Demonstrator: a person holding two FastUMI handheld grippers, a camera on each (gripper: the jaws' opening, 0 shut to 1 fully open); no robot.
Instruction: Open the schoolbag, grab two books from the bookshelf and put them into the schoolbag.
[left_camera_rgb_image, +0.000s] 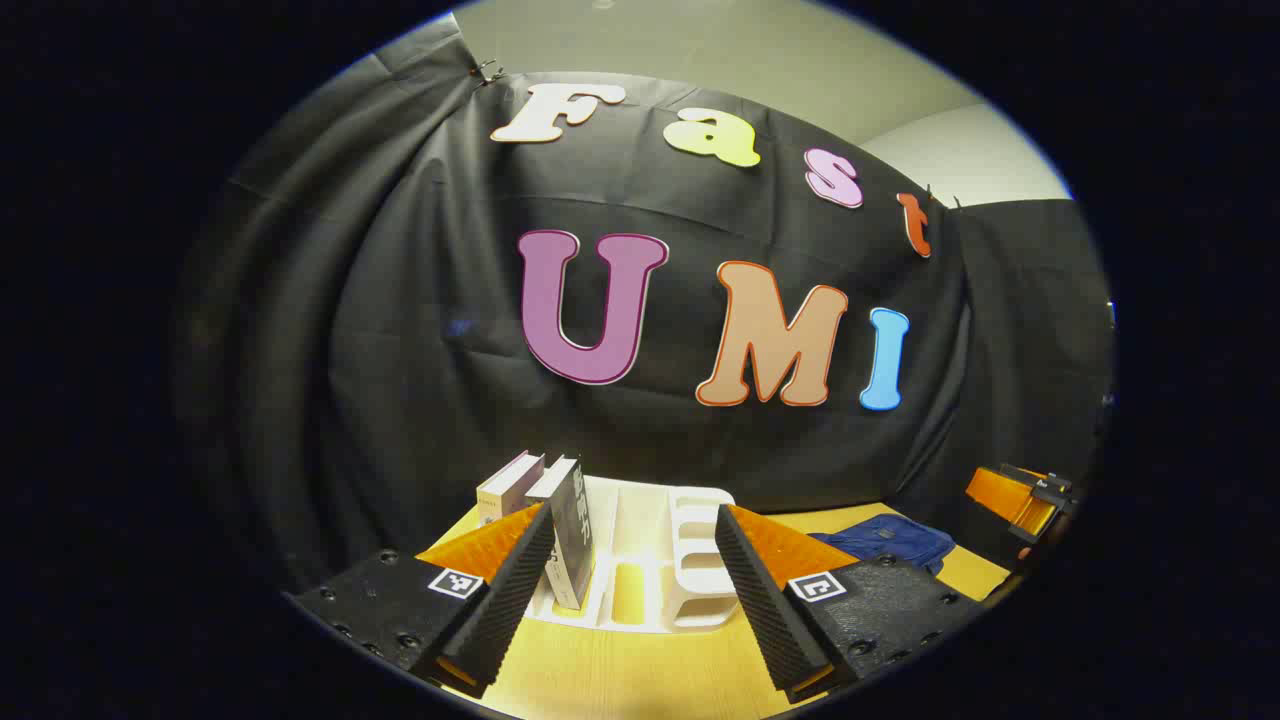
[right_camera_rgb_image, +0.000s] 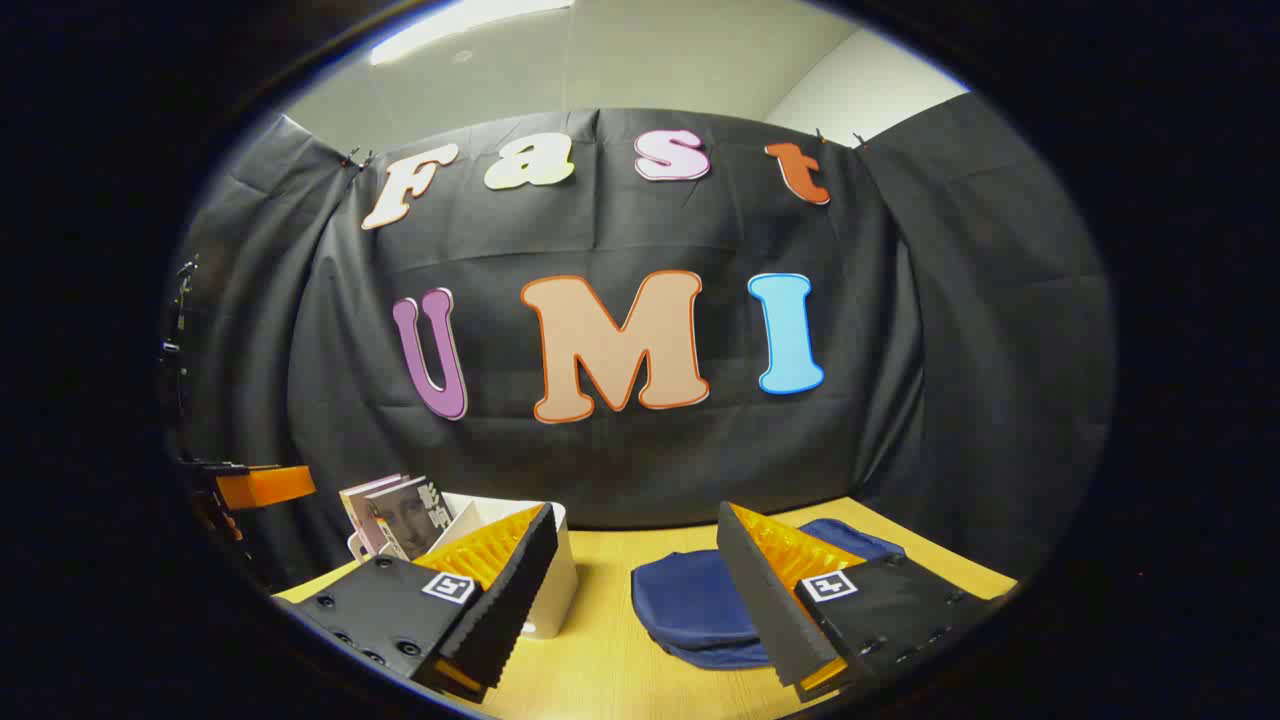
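On the wooden table (right_camera_rgb_image: 600, 640) at the foot of the black cloth wall, the blue schoolbag (right_camera_rgb_image: 690, 605) lies flat and closed, right of the white bookshelf (left_camera_rgb_image: 690, 560). Two books (left_camera_rgb_image: 545, 520) stand leaning at the bookshelf's left end, their covers seen in the right gripper view (right_camera_rgb_image: 400, 515). Before the bookshelf, the left gripper (left_camera_rgb_image: 630, 600) hangs with jaws spread wide, gripping nothing. Over the table by the schoolbag, the right gripper (right_camera_rgb_image: 635, 600) is likewise released and empty; it also appears at the far right edge of the left gripper view (left_camera_rgb_image: 1025, 495).

Blue schoolbag (right_camera_rgb_image: 690, 610), white bookshelf (left_camera_rgb_image: 655, 560), a dark-covered book (left_camera_rgb_image: 572, 545), yellow wooden table (right_camera_rgb_image: 600, 650).
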